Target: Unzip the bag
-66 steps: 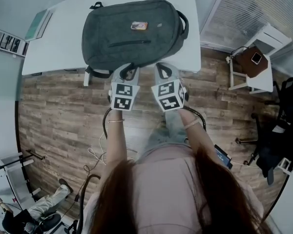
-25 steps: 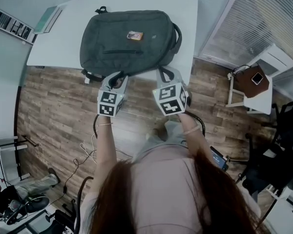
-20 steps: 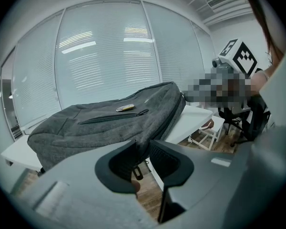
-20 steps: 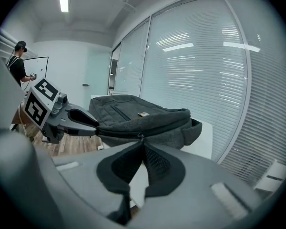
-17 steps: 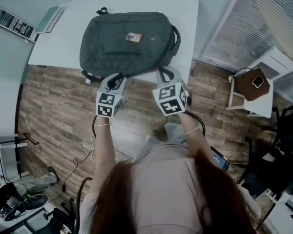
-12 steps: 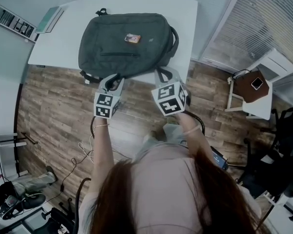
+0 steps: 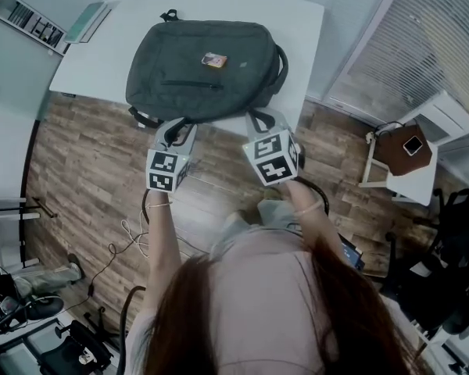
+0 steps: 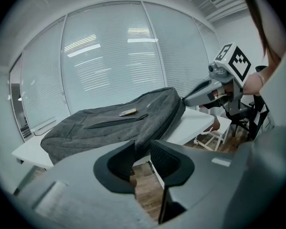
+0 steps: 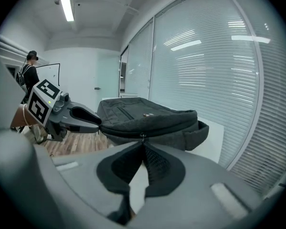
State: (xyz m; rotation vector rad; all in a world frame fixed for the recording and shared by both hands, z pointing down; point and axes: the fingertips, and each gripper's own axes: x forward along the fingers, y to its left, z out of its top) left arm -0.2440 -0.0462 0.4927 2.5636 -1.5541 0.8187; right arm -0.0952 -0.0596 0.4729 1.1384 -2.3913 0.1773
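as the empty left hand-held gripper (image 8: 142, 152) has just been opening, the right one (image 9: 143, 146) clamps a zipper pull (image 9: 142, 137); patch (image 7: 214, 60) unreadable.

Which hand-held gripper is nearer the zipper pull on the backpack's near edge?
Right. The right hand-held gripper is shut on the zipper pull. The left hand-held gripper sits farther along that edge, at the backpack corner, its jaws just opening, gripping nothing.
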